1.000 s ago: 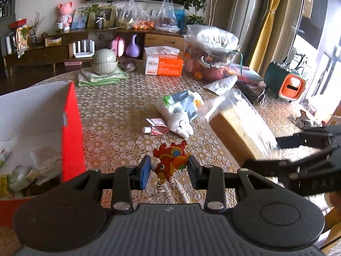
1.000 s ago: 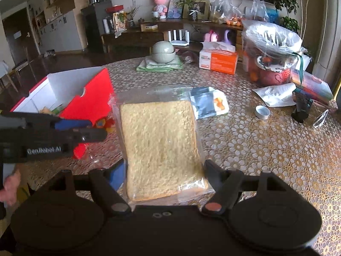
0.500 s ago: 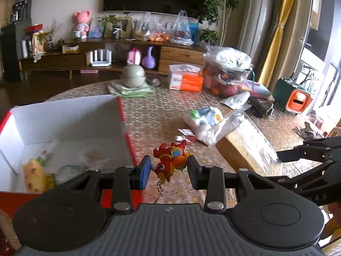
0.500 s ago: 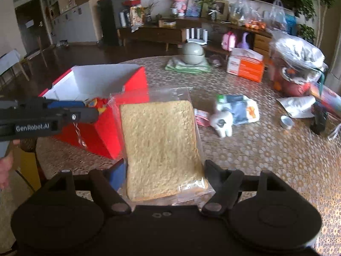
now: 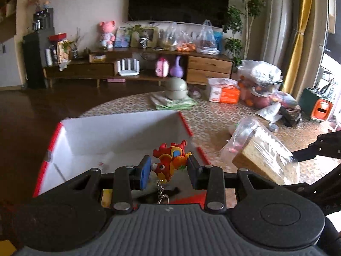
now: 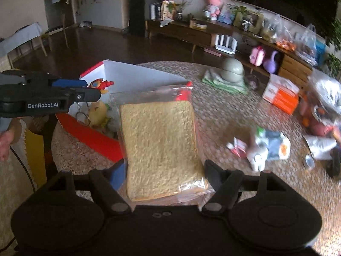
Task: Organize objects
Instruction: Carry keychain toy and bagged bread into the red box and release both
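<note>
My left gripper [image 5: 169, 170] is shut on a red dragon keychain [image 5: 170, 161] and holds it above the open red box [image 5: 119, 134] with white inner walls. Its chain hangs down. The left gripper also shows in the right wrist view [image 6: 93, 90], over the box [image 6: 91, 136]. My right gripper [image 6: 164, 170] is shut on a bagged slice of bread [image 6: 159, 147], held flat beside the box's right side. The bread also shows in the left wrist view [image 5: 266, 157]. A yellow toy [image 6: 98, 113] lies inside the box.
On the round lace-covered table [image 6: 223, 115] lie a white toy pig with packets [image 6: 260, 151], an orange tissue box [image 6: 281, 96], a green bowl on a cloth [image 6: 232, 72], a small tin [image 6: 309, 162] and a bag of fruit [image 5: 260, 85].
Both grippers have moved left toward the red box. The keychain now hangs over the box's inside, and the bread is level with the box's right wall.
</note>
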`<action>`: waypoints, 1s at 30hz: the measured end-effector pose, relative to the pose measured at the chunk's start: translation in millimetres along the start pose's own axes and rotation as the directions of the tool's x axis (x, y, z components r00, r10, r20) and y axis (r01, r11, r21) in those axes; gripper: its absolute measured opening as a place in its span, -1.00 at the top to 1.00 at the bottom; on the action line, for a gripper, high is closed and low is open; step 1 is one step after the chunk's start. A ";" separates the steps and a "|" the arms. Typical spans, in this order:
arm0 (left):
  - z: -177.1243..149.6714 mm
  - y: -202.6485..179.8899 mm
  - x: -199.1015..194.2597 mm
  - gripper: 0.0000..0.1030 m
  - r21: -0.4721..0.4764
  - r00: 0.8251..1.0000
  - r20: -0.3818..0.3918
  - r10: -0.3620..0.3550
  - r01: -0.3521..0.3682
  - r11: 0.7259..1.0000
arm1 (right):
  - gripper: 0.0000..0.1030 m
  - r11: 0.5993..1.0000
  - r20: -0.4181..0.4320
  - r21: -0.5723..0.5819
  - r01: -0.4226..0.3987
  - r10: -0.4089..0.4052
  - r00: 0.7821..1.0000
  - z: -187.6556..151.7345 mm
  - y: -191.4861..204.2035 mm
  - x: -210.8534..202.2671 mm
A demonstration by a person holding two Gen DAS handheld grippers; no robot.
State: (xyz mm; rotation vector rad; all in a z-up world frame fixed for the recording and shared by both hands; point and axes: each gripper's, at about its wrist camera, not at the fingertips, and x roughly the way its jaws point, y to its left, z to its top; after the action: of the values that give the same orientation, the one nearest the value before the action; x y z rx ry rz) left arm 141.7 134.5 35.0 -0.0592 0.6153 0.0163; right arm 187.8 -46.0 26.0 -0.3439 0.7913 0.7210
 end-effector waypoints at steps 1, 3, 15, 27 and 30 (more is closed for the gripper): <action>1.3 5.0 -0.6 0.31 0.003 1.000 0.002 0.010 -0.010 1.000 | -0.49 1.000 0.000 -0.007 -0.002 0.002 1.000 4.6 3.4 3.2; 4.5 16.2 -0.7 0.31 0.007 1.000 0.007 0.031 -0.031 1.000 | -0.49 1.000 -0.003 -0.018 -0.010 0.010 1.000 14.3 10.0 10.4; 18.4 70.3 18.8 0.31 0.038 0.990 -0.010 0.138 -0.137 0.990 | -0.49 0.993 -0.052 -0.116 0.005 -0.011 0.999 66.1 45.6 76.5; 3.0 100.1 74.2 0.31 0.056 0.970 -0.136 0.201 -0.195 0.979 | -0.49 0.986 -0.140 -0.164 0.026 -0.050 0.989 78.5 62.0 146.6; 2.0 101.1 86.0 0.31 0.082 0.965 -0.154 0.212 -0.202 0.976 | -0.49 0.983 -0.168 -0.179 0.033 -0.064 0.984 75.8 65.3 158.0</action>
State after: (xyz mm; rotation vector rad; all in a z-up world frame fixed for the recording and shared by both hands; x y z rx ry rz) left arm 209.8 235.4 -18.1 0.0690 0.7823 0.1957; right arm 258.4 113.0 -42.8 -0.5901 0.8827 0.7235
